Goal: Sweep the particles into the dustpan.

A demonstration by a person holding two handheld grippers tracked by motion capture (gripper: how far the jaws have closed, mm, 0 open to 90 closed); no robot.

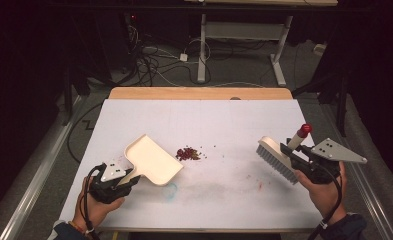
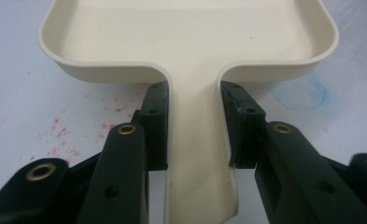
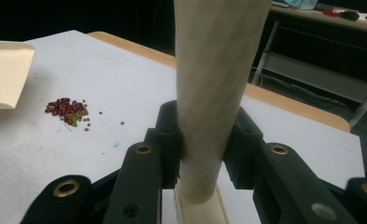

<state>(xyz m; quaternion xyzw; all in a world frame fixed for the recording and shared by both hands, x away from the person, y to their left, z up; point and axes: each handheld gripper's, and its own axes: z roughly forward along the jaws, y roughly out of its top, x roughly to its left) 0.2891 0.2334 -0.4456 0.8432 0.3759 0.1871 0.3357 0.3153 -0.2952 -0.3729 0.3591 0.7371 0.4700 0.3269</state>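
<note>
High view: the left hand-held gripper (image 1: 126,181) clamps the short handle of a cream dustpan (image 1: 151,160), whose open mouth faces right toward a small pile of red and green beans (image 1: 187,153) lying just beyond its lip near the middle of the desk (image 1: 199,115). The right hand-held gripper (image 1: 290,150) clamps the handle of a cream brush (image 1: 276,158), held near the right edge of the desk, bristles turned down and toward the pile, its red-tipped handle end (image 1: 304,130) pointing up and away. Bare desk surface separates brush and beans; a few stray beans lie scattered to the right of the pile. The far half of the desk is open, ending at a wooden edge strip (image 1: 199,93). Left gripper view: the left hand-held gripper (image 2: 194,126) has both black jaws pressed against the sides of the dustpan (image 2: 190,42) handle, just below where it widens into the tray; red specks and a blue smudge mark the desk (image 2: 22,70) on either side. Right gripper view: the right hand-held gripper (image 3: 203,135) is closed on the tapering brush handle (image 3: 216,70), which rises upright between its jaws. The beans (image 3: 67,109) lie well to the left on the desk (image 3: 125,88), beside a corner of the dustpan (image 3: 3,70).
</note>
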